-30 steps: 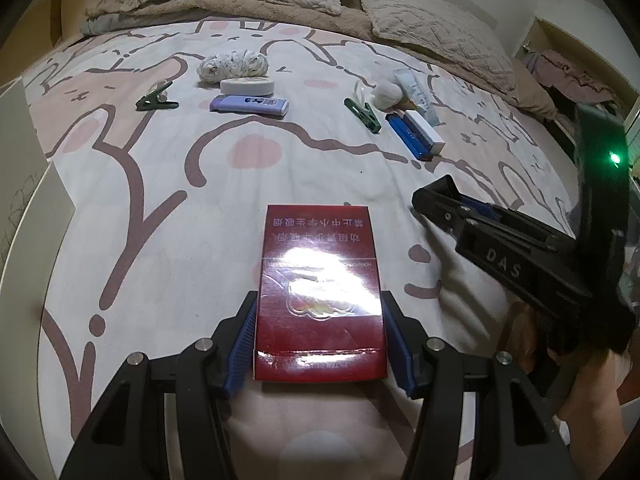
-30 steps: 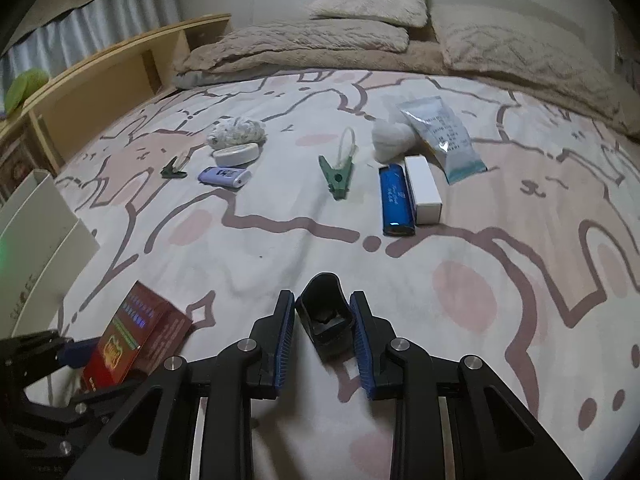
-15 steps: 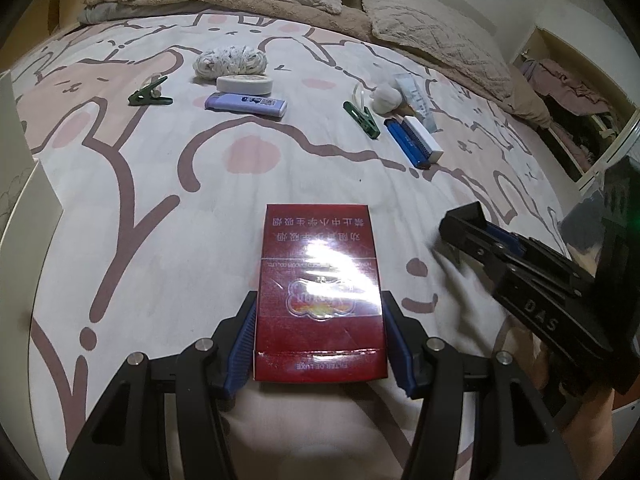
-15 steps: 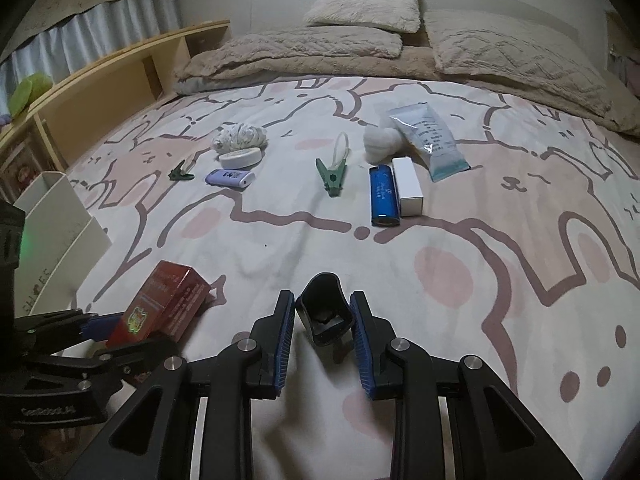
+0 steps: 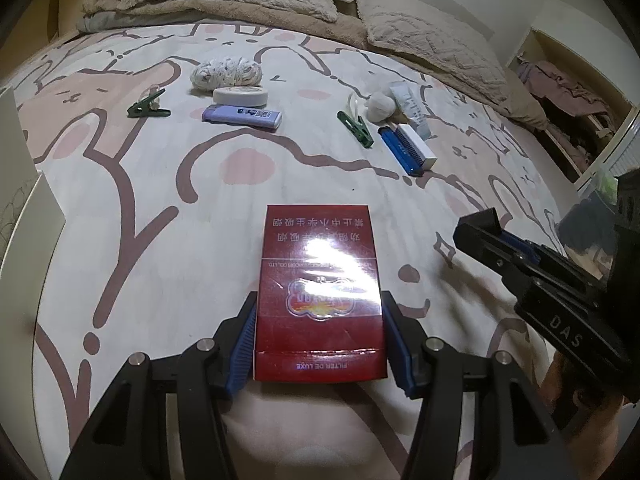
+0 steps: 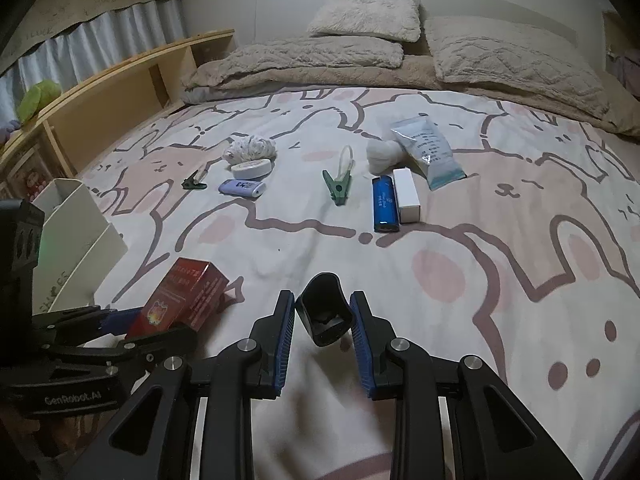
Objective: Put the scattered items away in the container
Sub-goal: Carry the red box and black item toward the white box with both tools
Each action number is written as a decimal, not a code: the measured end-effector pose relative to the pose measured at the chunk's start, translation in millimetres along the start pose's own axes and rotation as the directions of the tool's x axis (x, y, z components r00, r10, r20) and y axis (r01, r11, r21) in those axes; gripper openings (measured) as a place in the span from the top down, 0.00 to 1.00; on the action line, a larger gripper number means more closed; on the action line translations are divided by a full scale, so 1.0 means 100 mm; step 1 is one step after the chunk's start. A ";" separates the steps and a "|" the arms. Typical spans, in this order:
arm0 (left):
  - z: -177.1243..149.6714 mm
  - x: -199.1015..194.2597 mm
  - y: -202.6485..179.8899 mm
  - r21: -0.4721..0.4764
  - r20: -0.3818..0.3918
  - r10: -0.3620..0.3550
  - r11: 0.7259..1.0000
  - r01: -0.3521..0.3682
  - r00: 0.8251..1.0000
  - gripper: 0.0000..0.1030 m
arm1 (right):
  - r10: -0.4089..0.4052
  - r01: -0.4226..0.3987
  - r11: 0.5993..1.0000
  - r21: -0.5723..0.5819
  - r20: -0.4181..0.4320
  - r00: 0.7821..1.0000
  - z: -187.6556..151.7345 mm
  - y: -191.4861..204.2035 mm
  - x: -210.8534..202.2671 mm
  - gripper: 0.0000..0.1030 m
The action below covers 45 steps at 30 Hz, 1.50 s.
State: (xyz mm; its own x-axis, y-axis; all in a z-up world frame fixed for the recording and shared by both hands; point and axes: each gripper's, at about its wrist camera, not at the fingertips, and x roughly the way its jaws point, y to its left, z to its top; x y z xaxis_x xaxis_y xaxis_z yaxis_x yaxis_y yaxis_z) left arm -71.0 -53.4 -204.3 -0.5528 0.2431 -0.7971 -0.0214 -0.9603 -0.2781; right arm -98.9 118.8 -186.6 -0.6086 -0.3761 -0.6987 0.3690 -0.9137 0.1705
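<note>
With your left gripper (image 5: 319, 338) fingers clamped on the red cigarette box (image 5: 320, 296) above the bed (image 5: 120, 208), squeeze lightly: thin card, light, glossy; right gripper (image 6: 323, 338) pinches a small black cap (image 6: 325, 314).

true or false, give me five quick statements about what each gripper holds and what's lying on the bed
1. The left gripper is shut on the red box. True.
2. The right gripper is open with nothing between its fingers. False: it is shut on a small black cup.
3. The blue case lies beside the white box. True.
4. Both green clips are already in the white container. False: one clip and the other clip lie on the bed.
5. The purple lighter lies near the white oval tin. True.
</note>
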 end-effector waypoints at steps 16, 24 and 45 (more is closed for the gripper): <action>-0.07 -0.48 -0.01 0.006 0.096 0.000 1.000 -0.001 0.995 0.45 | 0.014 -0.016 0.996 0.089 0.022 1.000 -0.26 0.03 -0.38 0.72; -0.10 -0.81 -0.14 0.058 0.171 0.026 0.998 -0.037 0.985 0.45 | 0.004 -0.005 0.999 0.036 0.052 0.999 -0.27 0.22 -0.67 0.72; -0.16 -1.97 0.15 0.065 0.358 0.051 0.995 -0.079 0.932 0.45 | 0.140 -0.134 0.990 -0.050 0.133 0.981 0.07 0.96 -1.19 0.72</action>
State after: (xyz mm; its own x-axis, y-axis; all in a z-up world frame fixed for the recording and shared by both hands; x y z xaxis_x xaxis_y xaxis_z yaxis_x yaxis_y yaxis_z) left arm 50.6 -113.9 -59.9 -0.8144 0.1288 -0.5658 -0.0313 -0.9834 -0.1788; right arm 4.1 74.8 -81.9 -0.6389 -0.5173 -0.5694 0.4818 -0.8461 0.2280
